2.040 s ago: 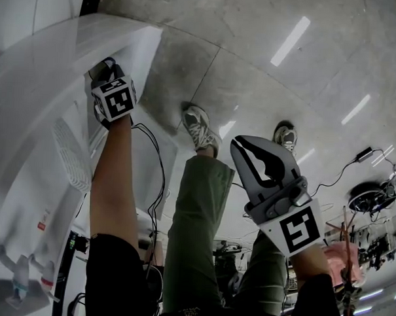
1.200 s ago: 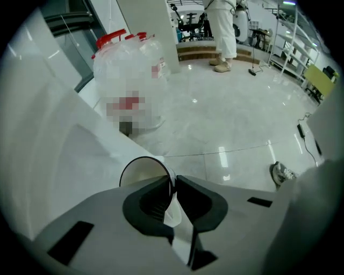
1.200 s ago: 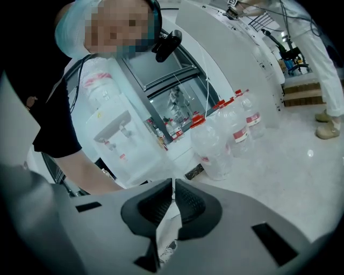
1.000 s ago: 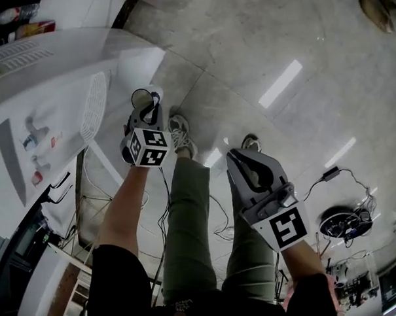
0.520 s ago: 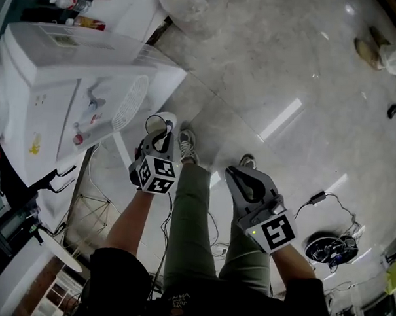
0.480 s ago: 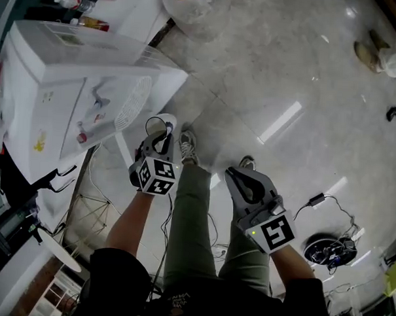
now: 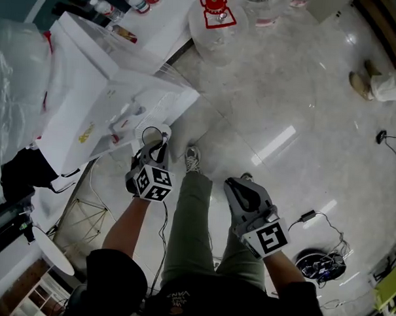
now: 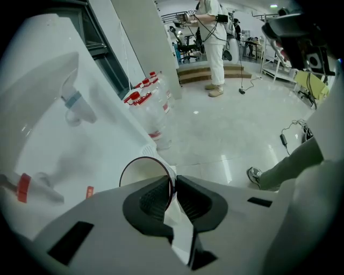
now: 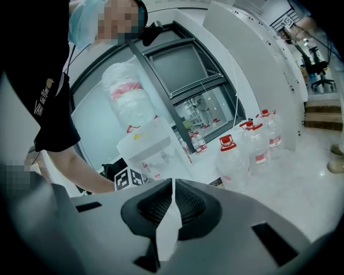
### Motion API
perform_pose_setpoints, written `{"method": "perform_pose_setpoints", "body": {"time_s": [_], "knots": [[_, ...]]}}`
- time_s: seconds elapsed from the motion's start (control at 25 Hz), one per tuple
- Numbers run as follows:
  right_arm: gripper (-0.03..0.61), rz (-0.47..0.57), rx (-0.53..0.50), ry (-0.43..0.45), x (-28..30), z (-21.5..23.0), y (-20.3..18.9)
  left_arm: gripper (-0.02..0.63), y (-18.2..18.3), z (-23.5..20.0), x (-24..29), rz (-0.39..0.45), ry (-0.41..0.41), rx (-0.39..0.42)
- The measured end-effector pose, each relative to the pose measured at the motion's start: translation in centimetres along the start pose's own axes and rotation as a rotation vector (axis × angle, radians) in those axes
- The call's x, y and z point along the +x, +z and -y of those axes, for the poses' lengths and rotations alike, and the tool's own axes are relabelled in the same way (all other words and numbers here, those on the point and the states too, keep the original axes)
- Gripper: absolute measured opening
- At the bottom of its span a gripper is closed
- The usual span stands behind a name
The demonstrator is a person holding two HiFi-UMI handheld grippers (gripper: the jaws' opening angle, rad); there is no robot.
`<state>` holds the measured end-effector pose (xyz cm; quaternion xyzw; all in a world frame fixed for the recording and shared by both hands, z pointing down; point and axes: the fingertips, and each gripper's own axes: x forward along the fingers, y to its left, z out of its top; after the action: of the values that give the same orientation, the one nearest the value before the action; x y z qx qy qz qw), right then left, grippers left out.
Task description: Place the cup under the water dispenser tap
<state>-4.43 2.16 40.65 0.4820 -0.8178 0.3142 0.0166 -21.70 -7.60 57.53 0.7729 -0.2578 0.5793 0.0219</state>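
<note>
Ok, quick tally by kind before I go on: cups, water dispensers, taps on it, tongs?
cup: 1, pinched by its rim in the left tongs
water dispenser: 1
taps: 2, a blue tap and a red tap
tongs: 2, counting the right tongs, shut and empty
Total: 6

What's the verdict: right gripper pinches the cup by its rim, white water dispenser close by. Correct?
No. It is the left gripper that pinches the cup by its rim, with the white water dispenser close by; the left gripper view shows it. The right gripper is shut on nothing.
</note>
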Motion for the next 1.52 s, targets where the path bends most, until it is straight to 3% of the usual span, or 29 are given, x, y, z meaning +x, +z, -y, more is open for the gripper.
{"method": "perform_pose_setpoints", "body": {"time_s": [0.48,0.92,1.52], "knots": [[0.046,-0.019,0.012,-0.004,5.2,-2.2,0.6,0.058,-3.6,-6.0,2.0,-0.029,0.04,-0.041],[0.046,-0.047,0.007,0.032,6.9,-3.0,0.4,0.058,-3.7,-5.9,2.7,-0.037,0.049,0.021],[0.046,-0.044,-0.065,0.094,4.9,-4.9,2.0,0.138,-2.5,-5.2,-0.1,0.012,0.135,-0.024]]}}
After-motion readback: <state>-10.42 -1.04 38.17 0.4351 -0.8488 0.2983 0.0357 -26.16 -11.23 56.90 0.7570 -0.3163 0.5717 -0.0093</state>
